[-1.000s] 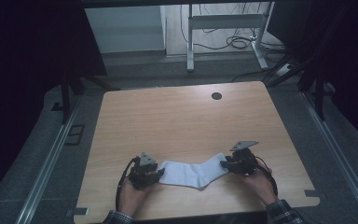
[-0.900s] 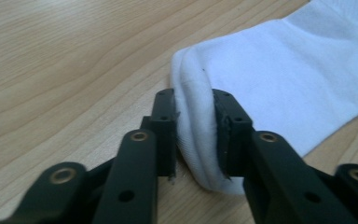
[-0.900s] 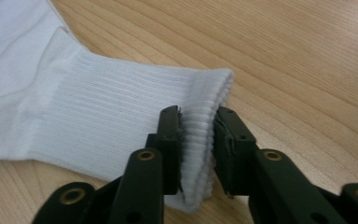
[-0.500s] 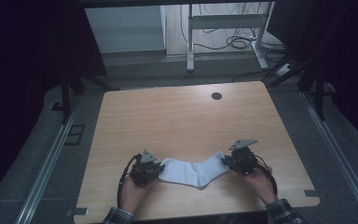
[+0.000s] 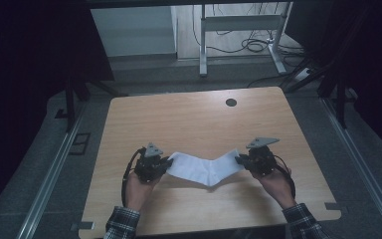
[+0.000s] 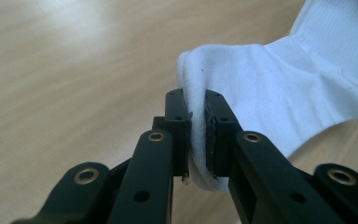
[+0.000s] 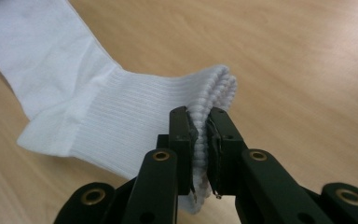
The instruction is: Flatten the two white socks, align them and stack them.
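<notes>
A white sock (image 5: 206,167) hangs stretched between my two grippers, a little above the wooden table (image 5: 194,119) near its front edge. My left gripper (image 5: 166,164) is shut on the sock's toe end (image 6: 198,135), the fabric pinched between the jaws. My right gripper (image 5: 238,160) is shut on the ribbed cuff (image 7: 200,135). The sock's middle sags and bends at the heel (image 5: 211,175). In the right gripper view the ribbed leg (image 7: 121,121) runs away to the left; in the left gripper view the foot (image 6: 270,88) runs up to the right.
A round cable hole (image 5: 231,102) sits near the table's far edge. Beyond the table stand a metal frame (image 5: 238,30) and floor cables (image 5: 248,46). Dark stands flank the table on both sides.
Both grippers have lifted slightly and drawn apart, pulling the sock straighter between them. The grips on toe and cuff are unchanged.
</notes>
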Demonstrator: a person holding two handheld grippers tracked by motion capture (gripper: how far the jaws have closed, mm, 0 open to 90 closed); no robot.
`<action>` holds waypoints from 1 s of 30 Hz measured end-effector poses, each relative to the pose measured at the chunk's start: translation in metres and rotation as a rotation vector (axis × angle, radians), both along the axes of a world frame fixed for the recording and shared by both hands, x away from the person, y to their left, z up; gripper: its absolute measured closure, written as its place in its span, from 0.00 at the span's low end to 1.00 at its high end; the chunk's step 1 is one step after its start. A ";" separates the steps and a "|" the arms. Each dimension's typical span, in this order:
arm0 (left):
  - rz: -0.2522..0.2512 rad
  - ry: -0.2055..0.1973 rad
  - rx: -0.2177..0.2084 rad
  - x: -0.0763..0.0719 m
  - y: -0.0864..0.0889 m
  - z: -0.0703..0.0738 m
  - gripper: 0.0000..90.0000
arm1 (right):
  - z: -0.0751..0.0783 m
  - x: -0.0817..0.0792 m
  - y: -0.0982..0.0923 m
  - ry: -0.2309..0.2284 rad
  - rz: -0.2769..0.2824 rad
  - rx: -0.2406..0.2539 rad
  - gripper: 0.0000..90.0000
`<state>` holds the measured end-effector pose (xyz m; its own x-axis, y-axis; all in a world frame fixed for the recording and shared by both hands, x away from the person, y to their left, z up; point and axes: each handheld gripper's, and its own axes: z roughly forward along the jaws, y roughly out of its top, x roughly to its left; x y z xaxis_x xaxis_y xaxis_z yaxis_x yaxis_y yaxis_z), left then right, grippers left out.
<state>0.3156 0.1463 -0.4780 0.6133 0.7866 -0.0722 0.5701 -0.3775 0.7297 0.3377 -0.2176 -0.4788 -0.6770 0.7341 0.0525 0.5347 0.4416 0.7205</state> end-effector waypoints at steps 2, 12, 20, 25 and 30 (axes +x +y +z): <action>0.005 -0.005 -0.002 0.007 0.001 0.006 0.91 | 0.004 0.007 -0.001 -0.003 -0.013 0.008 0.89; 0.054 -0.013 0.029 0.046 -0.006 0.003 0.91 | 0.005 0.042 0.005 -0.015 -0.073 0.025 0.89; 0.097 0.000 0.086 0.065 -0.015 -0.023 0.90 | -0.018 0.064 0.008 0.005 -0.121 0.017 0.89; 0.097 0.025 0.141 0.069 -0.019 -0.039 0.90 | -0.036 0.070 0.009 0.021 -0.130 -0.014 0.87; 0.105 0.049 0.139 0.071 -0.018 -0.049 0.88 | -0.047 0.072 0.008 0.032 -0.136 -0.031 0.84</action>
<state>0.3870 0.1282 -0.5269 0.5254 0.8507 0.0141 0.6453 -0.4092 0.6451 0.4101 -0.2093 -0.5255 -0.5693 0.8207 0.0485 0.6137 0.3850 0.6893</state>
